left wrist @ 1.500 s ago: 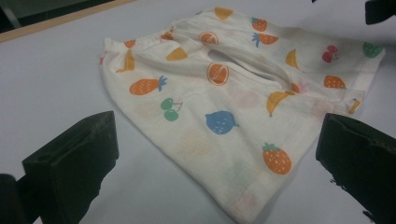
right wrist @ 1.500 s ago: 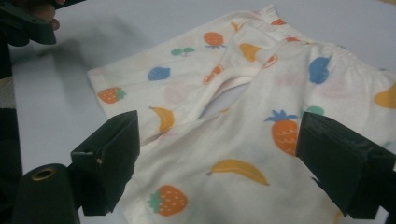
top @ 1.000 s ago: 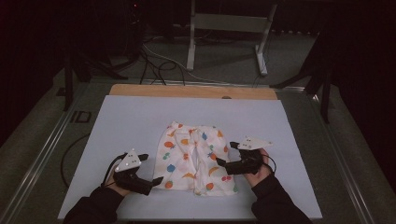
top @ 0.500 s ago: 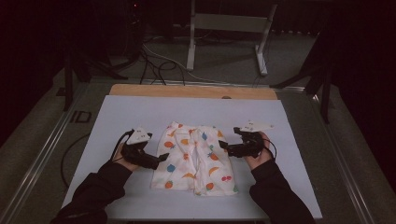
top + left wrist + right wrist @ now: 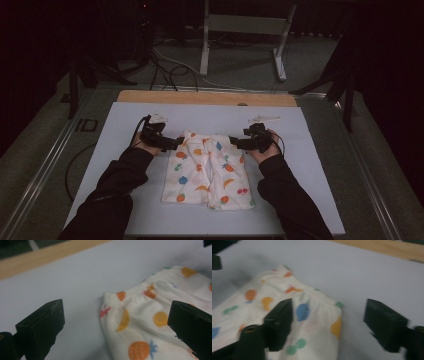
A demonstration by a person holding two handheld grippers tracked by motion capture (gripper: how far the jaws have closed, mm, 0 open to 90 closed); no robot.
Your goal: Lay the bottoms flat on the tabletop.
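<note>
On the pale blue surface (image 5: 310,170), a pair of white fruit-print shorts (image 5: 207,172) is lying flat, waistband towards the far wooden edge (image 5: 205,98). The left tool (image 5: 175,143) is sitting at the waistband's left corner, jaws standing wide apart, with the corner lying between them unpressed. The right tool (image 5: 234,142) is sitting at the right corner; its jaws have just been closing, yet are standing apart around the cloth without pinching it.

Shorts (image 5: 207,170) on mat (image 5: 300,200), between grippers
</note>
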